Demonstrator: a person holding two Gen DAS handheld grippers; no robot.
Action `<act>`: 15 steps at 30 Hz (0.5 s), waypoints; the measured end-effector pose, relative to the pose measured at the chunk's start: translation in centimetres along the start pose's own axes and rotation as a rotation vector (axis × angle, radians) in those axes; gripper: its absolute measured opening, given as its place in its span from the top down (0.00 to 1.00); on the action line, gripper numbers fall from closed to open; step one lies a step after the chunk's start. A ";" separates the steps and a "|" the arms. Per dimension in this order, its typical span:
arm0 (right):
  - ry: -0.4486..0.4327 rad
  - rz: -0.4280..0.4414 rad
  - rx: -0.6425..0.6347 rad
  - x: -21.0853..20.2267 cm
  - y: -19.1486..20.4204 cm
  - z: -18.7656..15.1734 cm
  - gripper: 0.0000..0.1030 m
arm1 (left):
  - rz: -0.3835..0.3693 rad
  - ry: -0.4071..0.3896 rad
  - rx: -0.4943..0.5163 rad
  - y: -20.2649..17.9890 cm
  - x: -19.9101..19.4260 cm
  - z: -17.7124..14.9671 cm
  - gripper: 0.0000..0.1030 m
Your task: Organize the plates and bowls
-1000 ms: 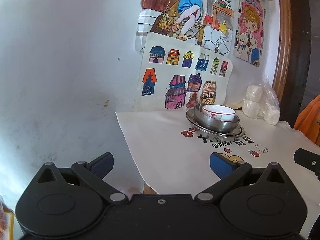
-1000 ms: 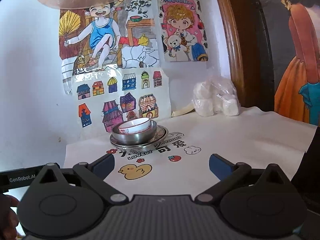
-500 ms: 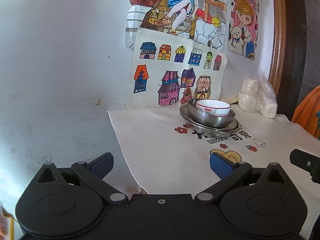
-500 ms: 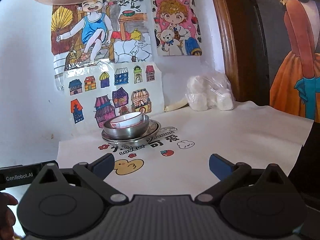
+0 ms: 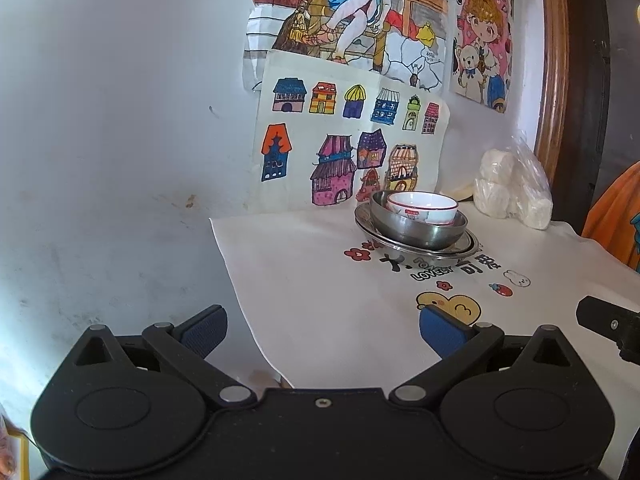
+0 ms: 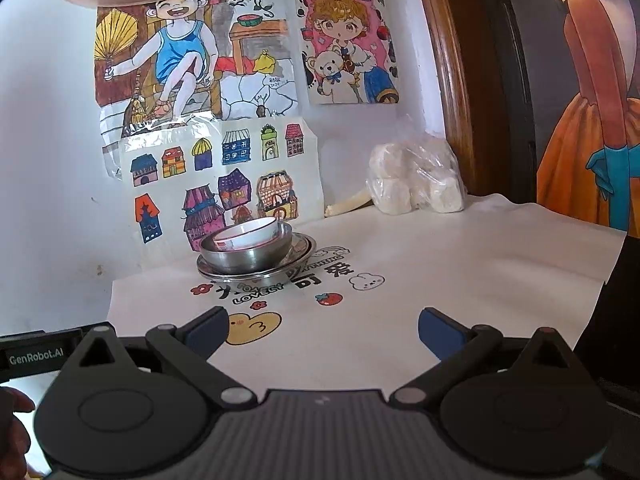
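A white bowl with a red rim point(image 5: 423, 207) sits inside a steel bowl point(image 5: 418, 230), which sits on a steel plate point(image 5: 464, 246) at the back of the white table cover point(image 5: 320, 288), near the wall. The same stack shows in the right wrist view: white bowl point(image 6: 248, 234), steel bowl point(image 6: 246, 256), steel plate point(image 6: 300, 250). My left gripper point(image 5: 322, 330) is open and empty, near the table's front left edge, well short of the stack. My right gripper point(image 6: 322, 330) is open and empty above the front of the table cover point(image 6: 440, 264).
A clear bag of white rolls point(image 5: 514, 190) lies at the back right by a wooden frame point(image 5: 554, 60); it also shows in the right wrist view point(image 6: 416, 178). Drawings point(image 5: 348, 144) hang on the wall behind the stack. The right gripper's edge point(image 5: 608, 322) shows at the right.
Both grippers have drawn back and down a little; the stack looks slightly farther off and the wall drawings sit lower in view. Both stay open. The stack has not moved.
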State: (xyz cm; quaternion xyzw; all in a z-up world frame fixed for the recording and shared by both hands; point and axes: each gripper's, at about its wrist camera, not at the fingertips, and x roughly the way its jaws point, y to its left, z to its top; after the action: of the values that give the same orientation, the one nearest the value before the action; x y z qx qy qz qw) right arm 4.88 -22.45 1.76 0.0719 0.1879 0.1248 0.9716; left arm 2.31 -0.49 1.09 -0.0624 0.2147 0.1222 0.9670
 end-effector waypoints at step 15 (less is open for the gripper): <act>0.006 -0.003 0.001 -0.1 0.0 -0.1 0.00 | -0.002 0.000 0.005 -0.2 0.0 -0.1 0.01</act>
State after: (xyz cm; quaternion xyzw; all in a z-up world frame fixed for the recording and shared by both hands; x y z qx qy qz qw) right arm 4.79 -22.45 1.73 0.0719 0.1912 0.1233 0.9711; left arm 2.34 -0.69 0.96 -0.0603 0.2150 0.1206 0.9673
